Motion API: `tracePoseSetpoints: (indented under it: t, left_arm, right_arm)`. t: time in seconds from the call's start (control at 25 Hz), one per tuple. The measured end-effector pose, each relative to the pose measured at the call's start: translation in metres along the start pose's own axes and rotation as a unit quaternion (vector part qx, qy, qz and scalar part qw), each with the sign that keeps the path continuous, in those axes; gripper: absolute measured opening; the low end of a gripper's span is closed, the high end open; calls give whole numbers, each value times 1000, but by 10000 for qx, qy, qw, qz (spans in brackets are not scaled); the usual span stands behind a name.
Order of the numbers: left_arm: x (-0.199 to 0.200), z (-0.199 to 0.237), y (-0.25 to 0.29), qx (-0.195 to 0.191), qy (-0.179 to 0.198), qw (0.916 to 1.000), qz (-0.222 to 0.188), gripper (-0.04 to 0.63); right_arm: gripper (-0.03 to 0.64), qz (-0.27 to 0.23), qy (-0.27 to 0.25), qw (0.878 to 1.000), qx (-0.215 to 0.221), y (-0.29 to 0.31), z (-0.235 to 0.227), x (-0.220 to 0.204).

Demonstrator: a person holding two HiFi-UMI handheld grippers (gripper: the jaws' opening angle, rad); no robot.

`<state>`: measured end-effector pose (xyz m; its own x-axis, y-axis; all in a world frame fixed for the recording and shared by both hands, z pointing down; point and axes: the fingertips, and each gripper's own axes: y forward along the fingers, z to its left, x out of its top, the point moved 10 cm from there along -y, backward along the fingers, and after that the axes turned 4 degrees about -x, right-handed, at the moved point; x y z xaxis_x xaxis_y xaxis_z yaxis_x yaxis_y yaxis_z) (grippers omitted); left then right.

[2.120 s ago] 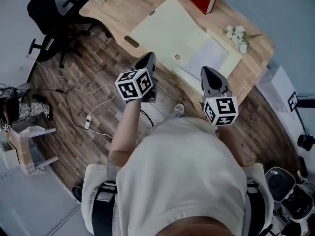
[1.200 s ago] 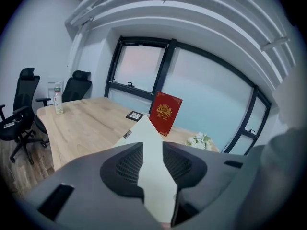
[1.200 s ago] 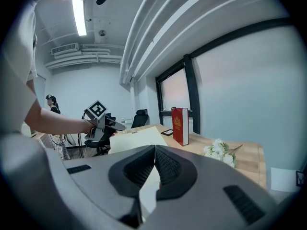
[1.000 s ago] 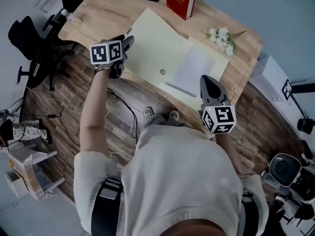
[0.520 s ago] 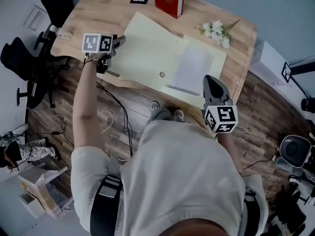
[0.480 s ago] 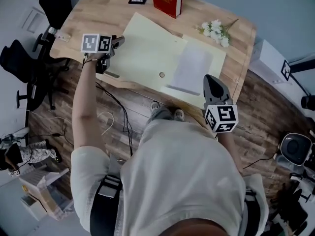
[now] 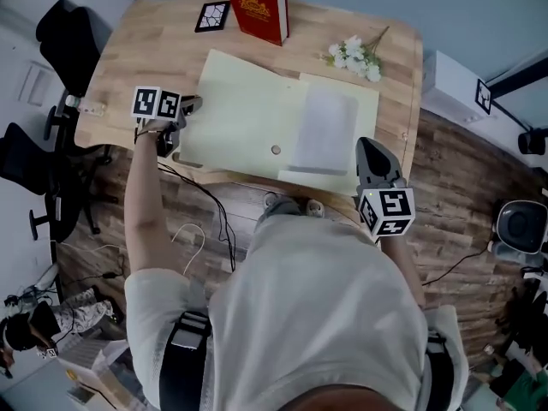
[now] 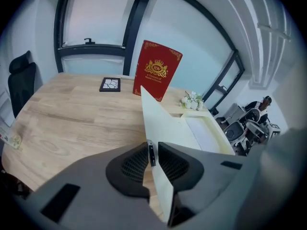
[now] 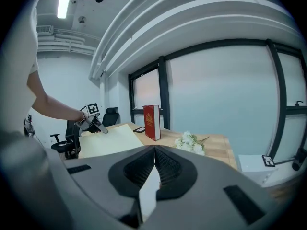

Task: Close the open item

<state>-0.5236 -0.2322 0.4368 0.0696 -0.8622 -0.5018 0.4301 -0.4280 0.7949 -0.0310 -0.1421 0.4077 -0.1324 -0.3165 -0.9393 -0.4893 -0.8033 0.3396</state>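
Head view: we see the left tool (image 7: 192, 103), jaws just closing, pinch the raised flap of the thin cream folder (image 7: 248, 118) on the wood-grain table (image 7: 145, 41); the right tool (image 7: 366, 144) clamps its near corner.

Smooth, matt card makes the folder (image 7: 248, 110); the counter (image 7: 137, 50) is light, grained wood, the floor (image 7: 462, 178) darker planks. The red book (image 7: 257, 8) has a smooth cover. The left claw (image 8: 152, 146) is matt grey plastic, its pads (image 8: 136, 163) ribbed black.
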Motion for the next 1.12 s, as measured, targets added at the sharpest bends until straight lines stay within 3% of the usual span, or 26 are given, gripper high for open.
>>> tracePoseSetpoints:
  t: [0.24, 0.52, 1.12]
  left_arm:
    - [9, -11, -8, -313, 197, 9993, 33, 71]
    - [28, -51, -21, -542, 647, 9961, -252, 63]
    - [54, -153, -19, -994, 1284, 9849, -598, 64]
  right_arm:
    - [18, 68, 118, 9994, -309, -10, -4, -7]
    - [18, 69, 261, 9977, -620, -26, -10, -16]
    - [18, 125, 278, 9975, -641, -59, -11, -35]
